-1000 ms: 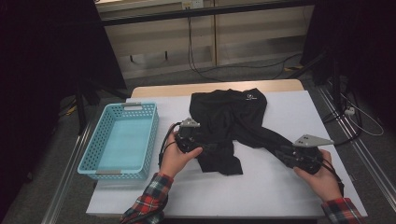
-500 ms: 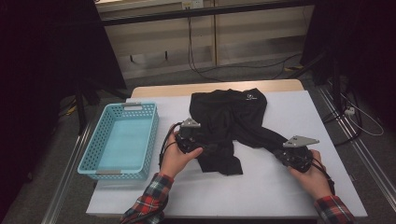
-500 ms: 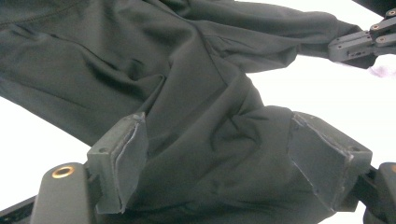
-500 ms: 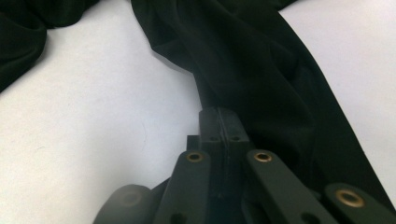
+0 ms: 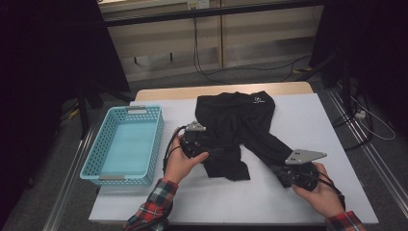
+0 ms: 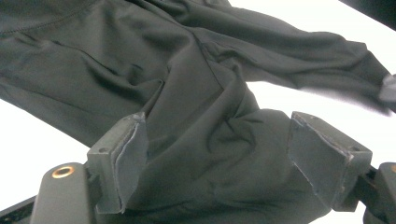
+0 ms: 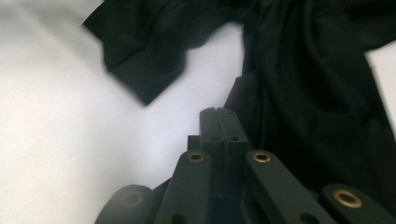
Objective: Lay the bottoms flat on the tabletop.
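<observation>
Black pants (image 5: 235,120) lie spread on the white table (image 5: 298,115), waistband at the far side and legs toward me. My left gripper (image 5: 211,151) rests on the left leg. In its own view the left gripper (image 6: 226,158) has its jaws wide apart, with bunched cloth (image 6: 201,93) lying between them. My right gripper (image 5: 279,169) is at the end of the right leg. Its jaws have just been closing, and the right gripper (image 7: 218,114) is now shut, pads together. No cloth shows between them; the leg (image 7: 317,70) lies along their right side.
A light blue plastic basket (image 5: 156,139) stands at the table's left edge, beside my left hand. Bare white table shows in front of the pants and to their right. Beyond the table's far wooden edge (image 5: 216,90) are the floor and cables.
My right hand and its gripper have shifted left, closer to the end of the right leg. The left hand and the pants have stayed where they were.
</observation>
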The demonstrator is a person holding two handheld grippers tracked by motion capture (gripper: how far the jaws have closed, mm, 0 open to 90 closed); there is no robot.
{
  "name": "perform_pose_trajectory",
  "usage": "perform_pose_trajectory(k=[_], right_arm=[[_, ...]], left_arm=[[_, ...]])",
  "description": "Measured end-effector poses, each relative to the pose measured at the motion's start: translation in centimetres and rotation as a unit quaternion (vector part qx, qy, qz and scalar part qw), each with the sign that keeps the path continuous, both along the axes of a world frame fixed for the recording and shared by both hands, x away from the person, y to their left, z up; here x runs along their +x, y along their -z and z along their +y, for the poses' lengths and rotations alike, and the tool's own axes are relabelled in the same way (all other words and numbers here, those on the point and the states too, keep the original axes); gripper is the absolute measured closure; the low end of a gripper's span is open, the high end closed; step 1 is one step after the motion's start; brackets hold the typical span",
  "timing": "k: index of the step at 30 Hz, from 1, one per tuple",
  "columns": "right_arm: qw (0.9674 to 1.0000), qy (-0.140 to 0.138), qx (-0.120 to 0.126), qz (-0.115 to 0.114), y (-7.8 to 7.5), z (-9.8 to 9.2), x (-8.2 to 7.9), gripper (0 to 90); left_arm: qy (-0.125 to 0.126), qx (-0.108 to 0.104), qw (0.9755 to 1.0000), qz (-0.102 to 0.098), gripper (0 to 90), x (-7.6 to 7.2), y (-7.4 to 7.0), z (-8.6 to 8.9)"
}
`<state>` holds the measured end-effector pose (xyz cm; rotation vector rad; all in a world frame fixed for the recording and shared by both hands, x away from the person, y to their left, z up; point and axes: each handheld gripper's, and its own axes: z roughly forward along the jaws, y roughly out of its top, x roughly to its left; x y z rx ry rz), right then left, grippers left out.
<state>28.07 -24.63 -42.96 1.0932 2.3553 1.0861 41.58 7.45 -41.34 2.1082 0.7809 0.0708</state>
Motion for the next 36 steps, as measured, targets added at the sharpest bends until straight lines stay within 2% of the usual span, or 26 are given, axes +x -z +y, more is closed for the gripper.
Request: perform_pose_trajectory(k=[2, 7, 9, 12, 15, 17, 21, 23, 25, 30, 34, 35, 36], right_arm=[[0.9999, -0.007, -0.001, 0.008, 0.1, 0.1, -0.6, 90.0], [0.9993, -0.02, 0.027, 0.018, 0.1, -0.1, -1.8, 90.0], [0.999, -0.023, 0.031, 0.023, 0.2, 0.0, -1.8, 90.0], [0.9986, -0.02, 0.041, 0.027, 0.6, 0.3, -1.5, 80.0], [0.9992, -0.003, 0.036, 0.015, 0.5, 0.1, -1.1, 74.4], [0.9991, 0.019, 0.037, 0.004, 0.3, -0.5, -0.8, 67.6], [0.998, 0.055, 0.029, -0.005, 0.5, -1.8, 0.3, 64.5], [0.9978, 0.059, 0.03, -0.001, 0.7, -1.9, 0.6, 64.7], [0.9979, 0.061, 0.02, -0.002, 0.8, -1.6, 0.9, 63.8], [0.9985, 0.052, 0.017, -0.002, 1.1, -0.7, 1.5, 56.0], [0.9997, 0.025, 0.004, 0.004, 1.6, 1.1, 1.5, 58.2], [0.9998, 0.02, -0.002, 0.006, 1.7, 1.5, 1.4, 59.9], [0.9998, 0.015, -0.005, 0.008, 1.8, 1.9, 1.4, 65.5]], left_arm=[[0.0, 0.001, 1.0, 0.0, 21.1, 0.0, 0.0, 0.0], [-0.003, 0.005, 1.0, -0.002, 21.1, 0.0, 0.0, -0.2], [0.002, 0.003, 1.0, -0.001, 21.0, 0.0, 0.0, -0.2], [0.004, 0.003, 1.0, 0.0, 21.1, -0.1, -0.1, -0.2], [0.004, 0.003, 1.0, 0.001, 21.0, -0.1, -0.1, -0.2], [0.005, 0.004, 1.0, 0.002, 21.1, -0.1, 0.1, -0.2], [0.008, 0.002, 1.0, 0.004, 21.0, -0.3, 0.2, -0.5], [0.01, 0.003, 0.9999, 0.003, 21.0, -0.4, 0.2, -0.5], [0.011, 0.004, 0.9999, 0.005, 20.6, -0.4, 0.2, -0.4], [0.005, 0.003, 1.0, 0.005, 20.2, -0.6, 0.3, 0.0], [0.006, 0.004, 1.0, 0.006, 20.2, -0.6, 0.3, 0.2], [0.005, 0.003, 1.0, 0.005, 20.2, -0.6, 0.3, 0.2], [0.004, 0.003, 1.0, 0.005, 20.2, -0.7, 0.2, 0.2]])
